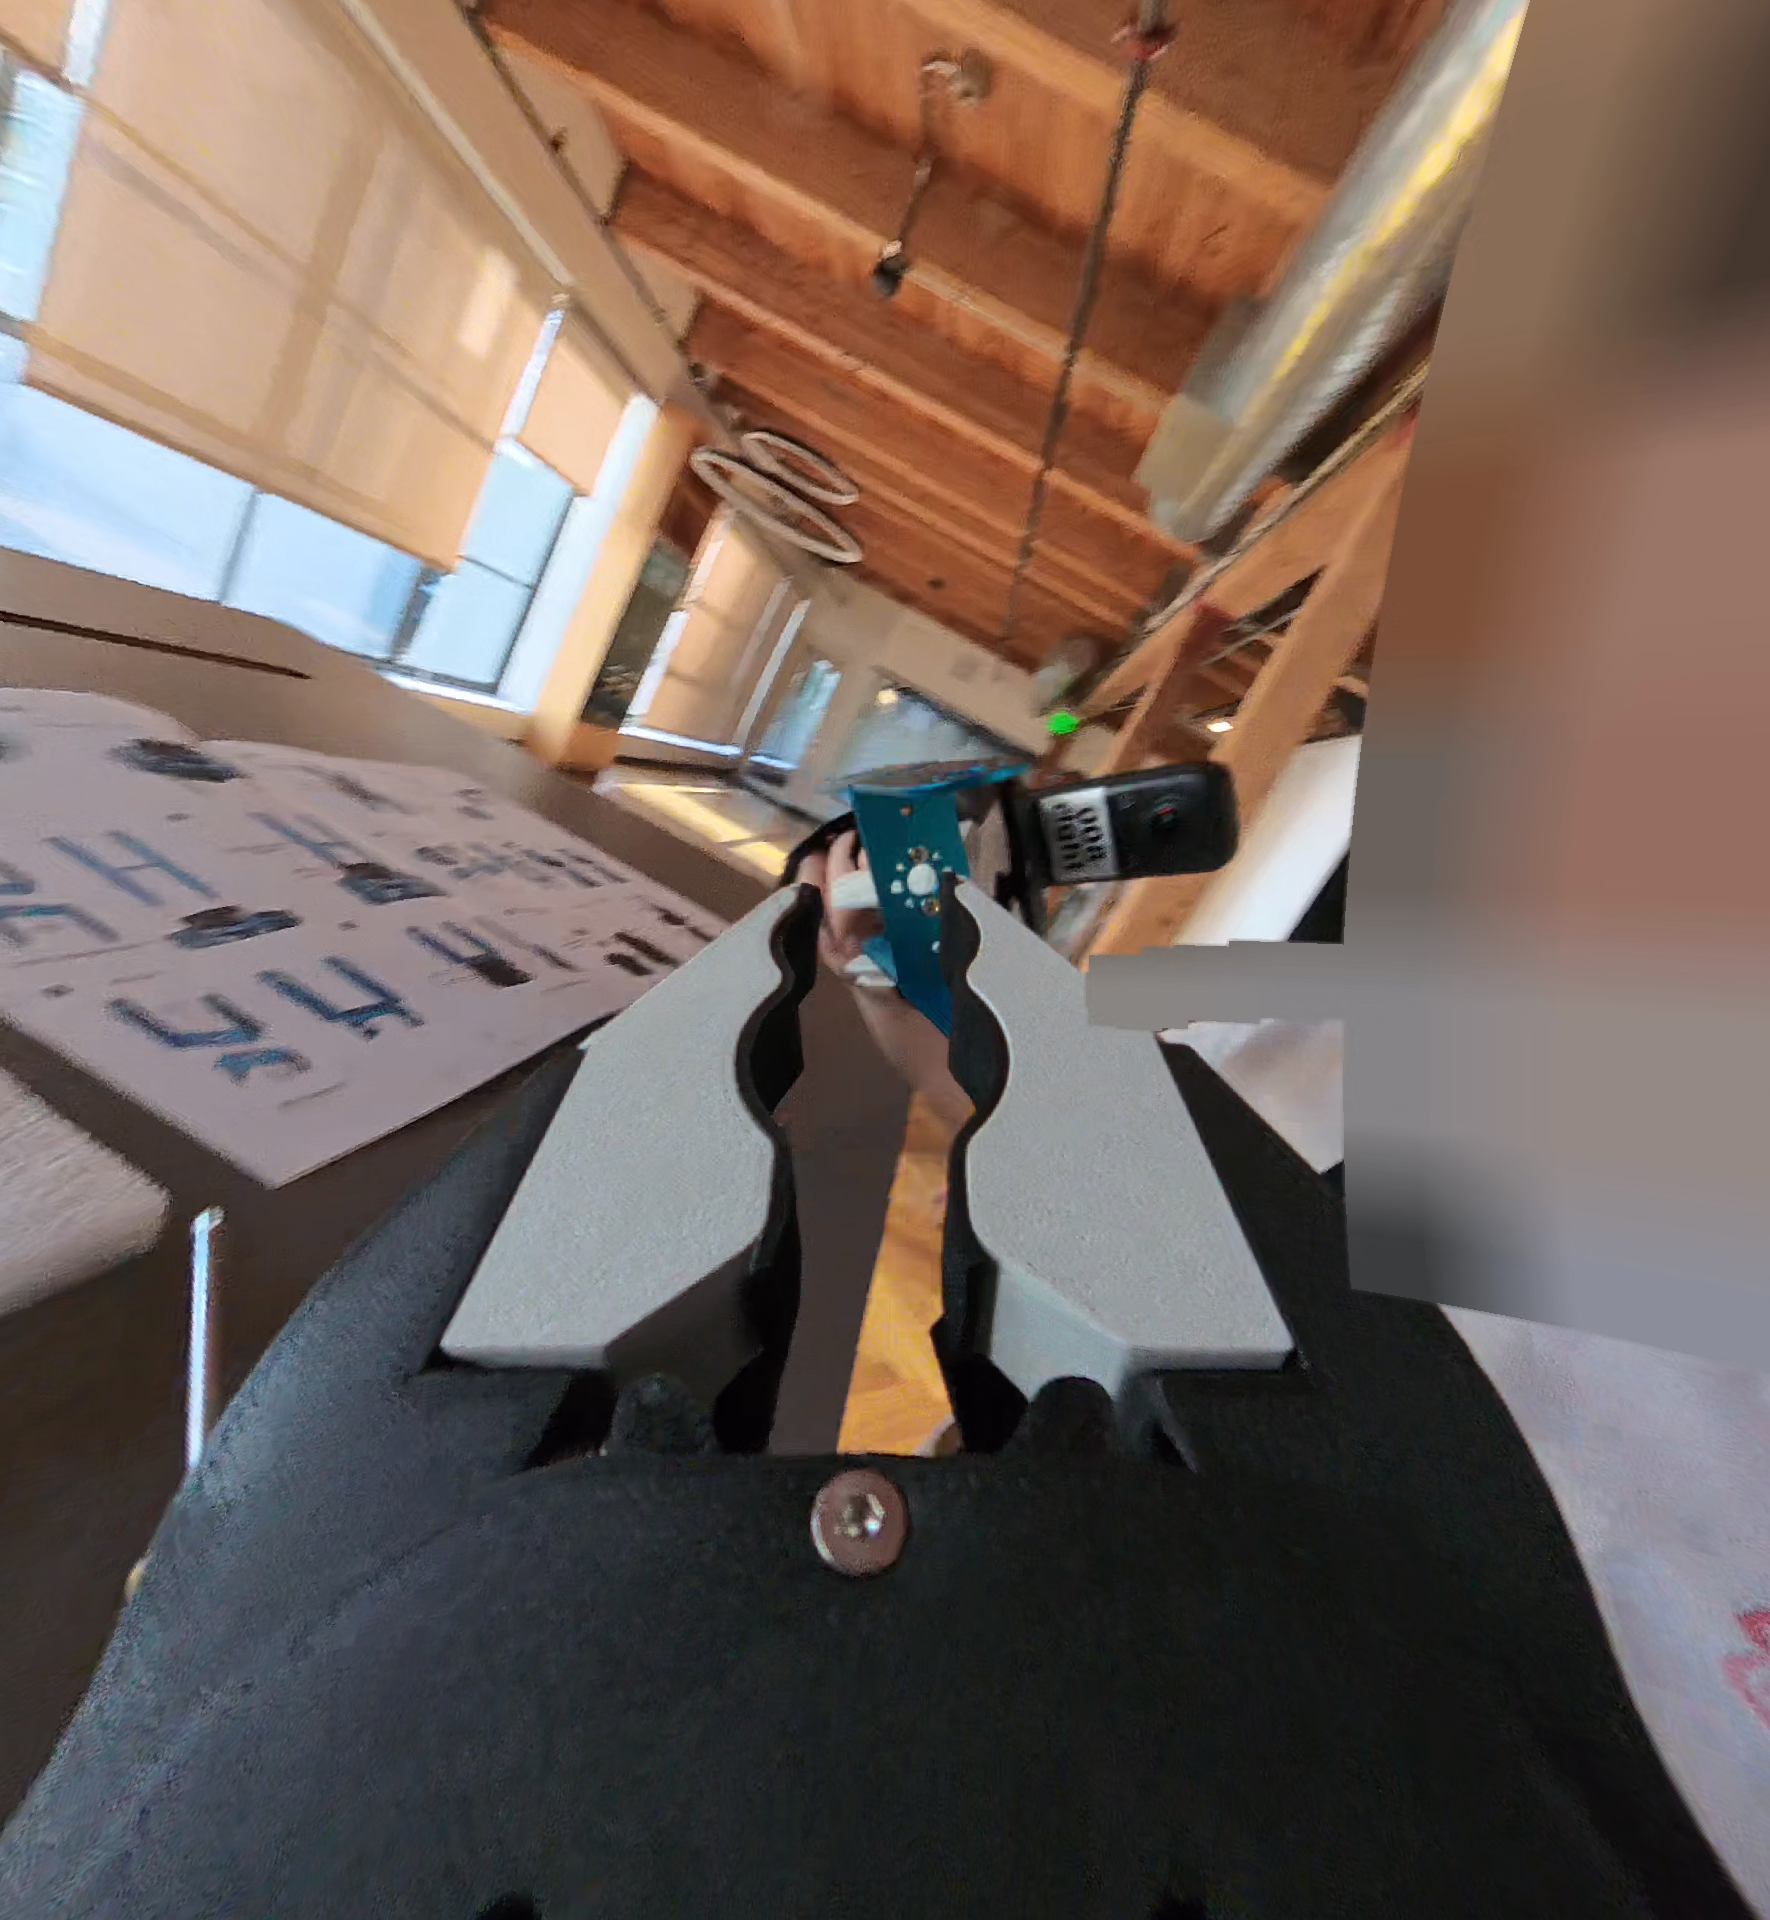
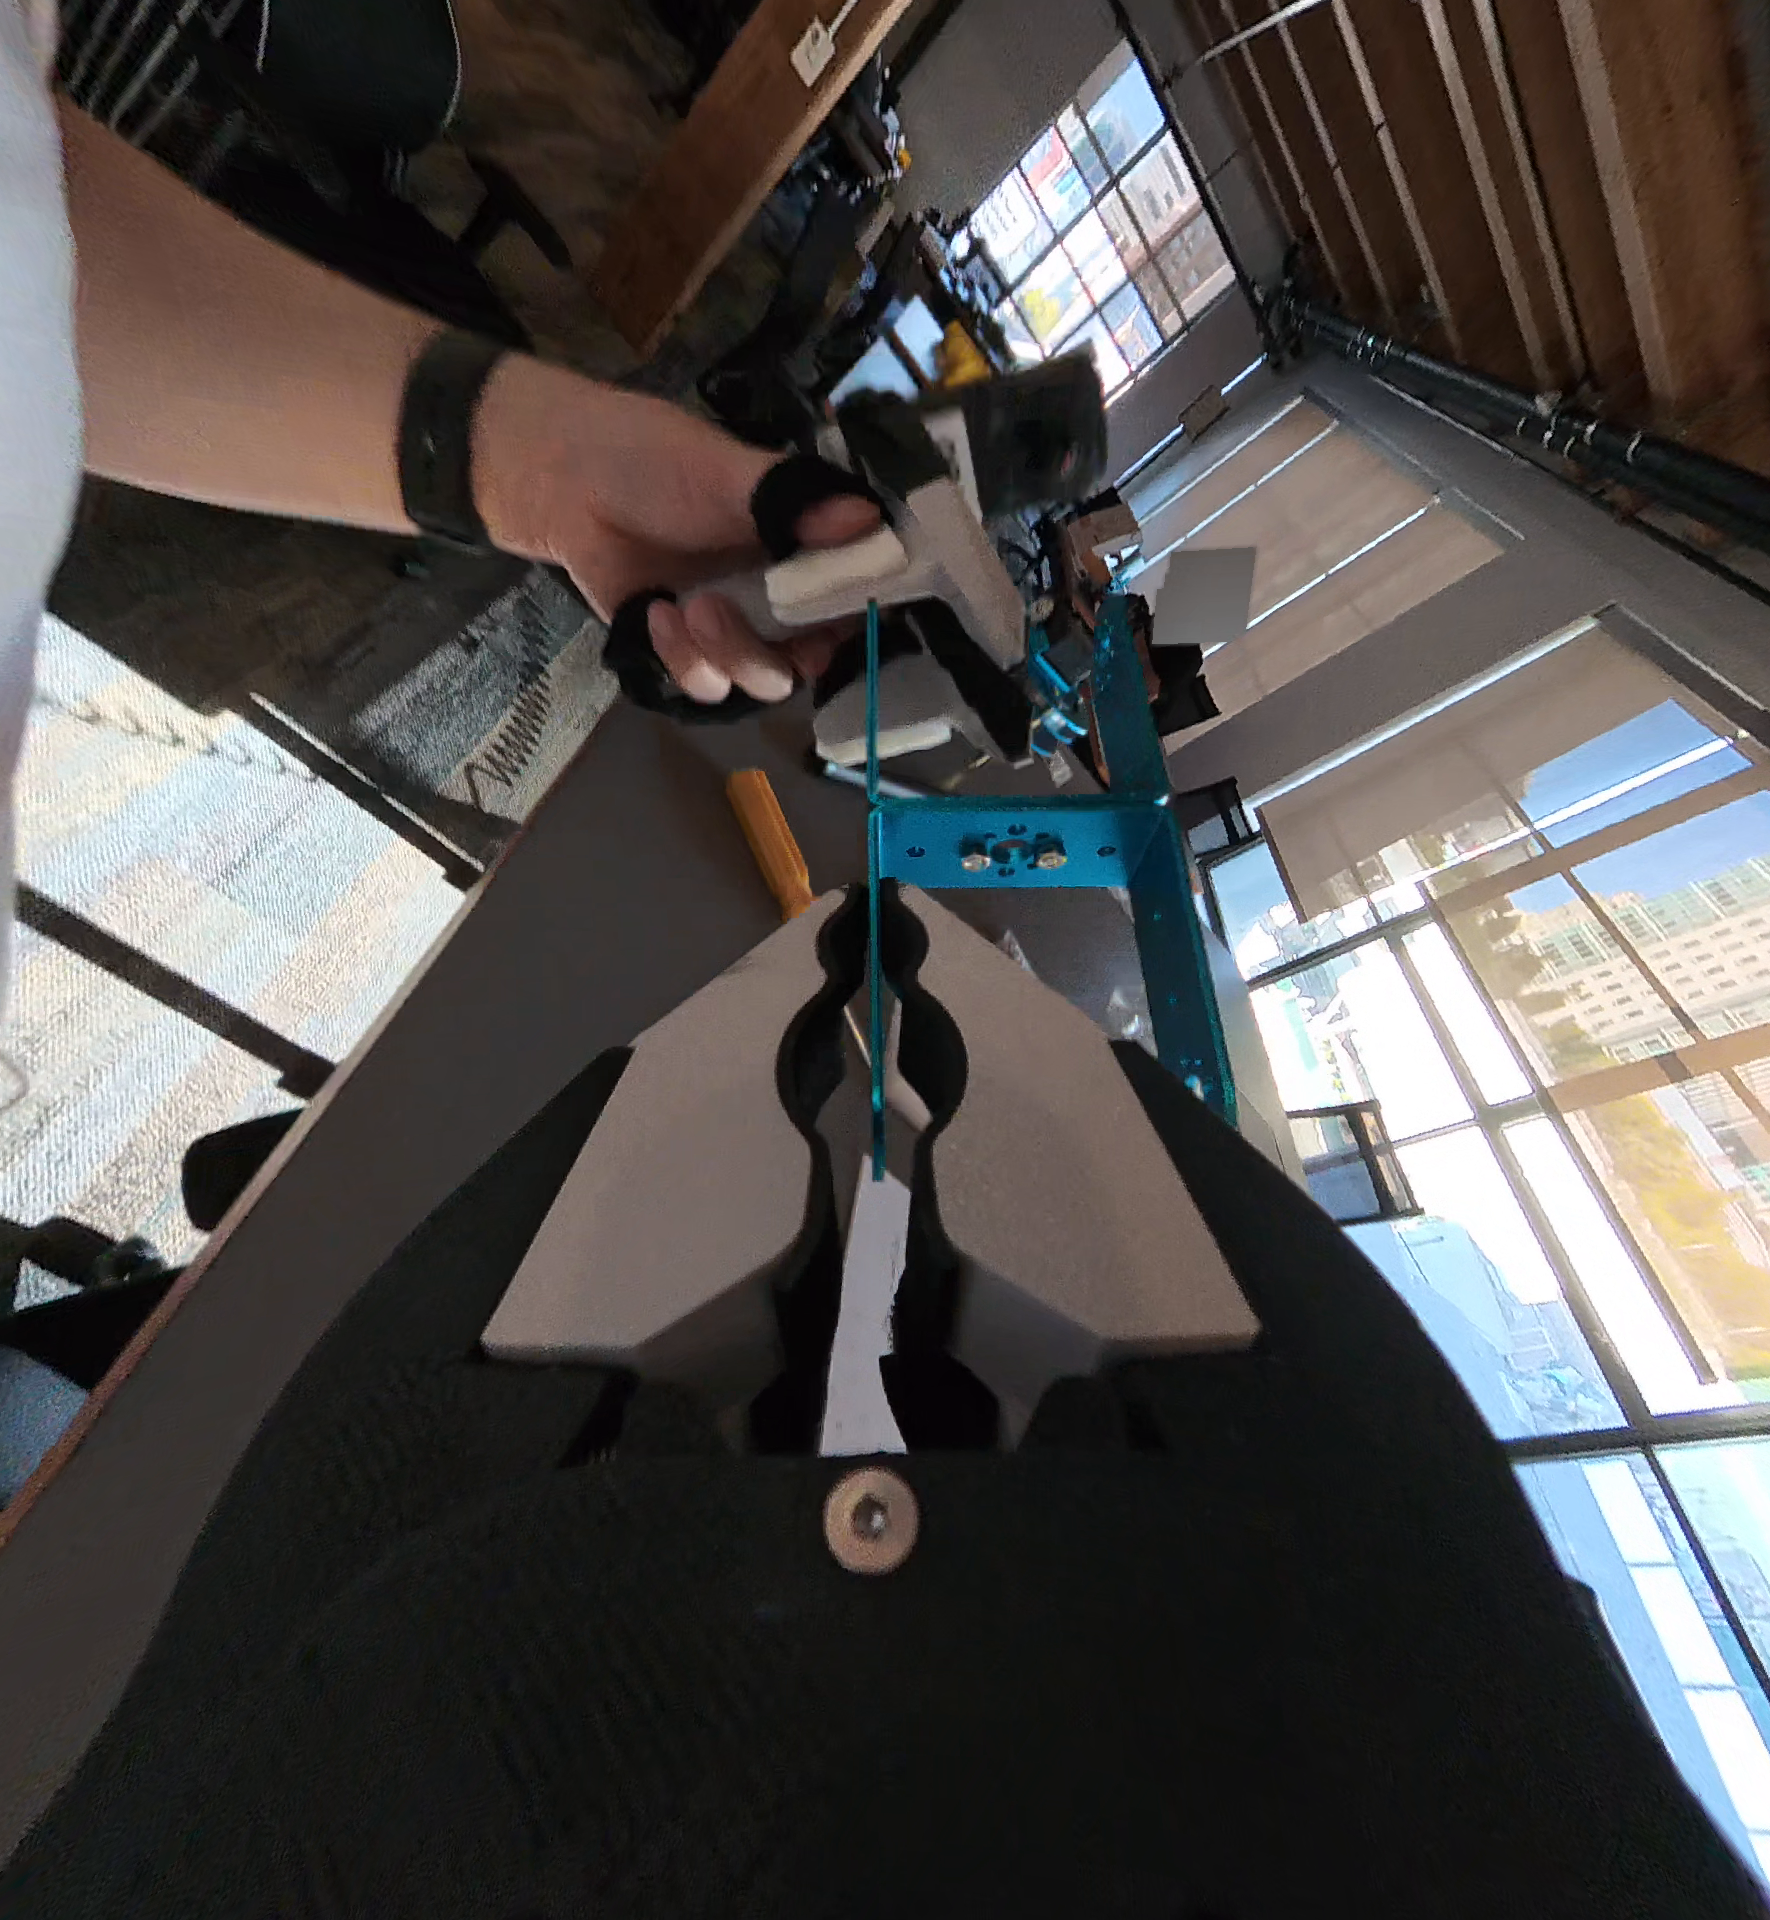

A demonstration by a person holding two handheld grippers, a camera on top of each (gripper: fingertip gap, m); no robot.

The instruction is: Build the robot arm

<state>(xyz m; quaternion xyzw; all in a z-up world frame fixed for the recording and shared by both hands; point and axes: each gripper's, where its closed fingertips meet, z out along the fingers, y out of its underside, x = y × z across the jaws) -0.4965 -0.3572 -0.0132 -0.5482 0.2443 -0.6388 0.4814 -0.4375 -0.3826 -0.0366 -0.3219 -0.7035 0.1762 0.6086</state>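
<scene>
Right tongs (image 2: 879, 914): grey faceted fingers with wavy black inner pads, clamped on the thin edge of a blue metal frame (image 2: 1016, 854). Frame anodised, flat plates with small holes and two screws on the cross piece, held up off the desk (image 2: 590, 935) and tilted. Desk matte dark brown, straight edge to the left; carpet beyond it. Past the frame, an orange tool handle (image 2: 769, 836) lying on the desk. Farther on, a bare hand (image 2: 642, 530) with black finger loops holding the other grey gripper at the frame's far end.

Left tongs (image 1: 881, 904): same grey-and-black build, fingers parted with a clear gap, tips just at a blue perforated plate (image 1: 912, 883); grip or mere contact cannot be told. Left of them, a flat cardboard sheet (image 1: 268, 935) with blue and black marks on the desk. Beyond, a black camera (image 1: 1130, 826); wooden ceiling and windows far off.
</scene>
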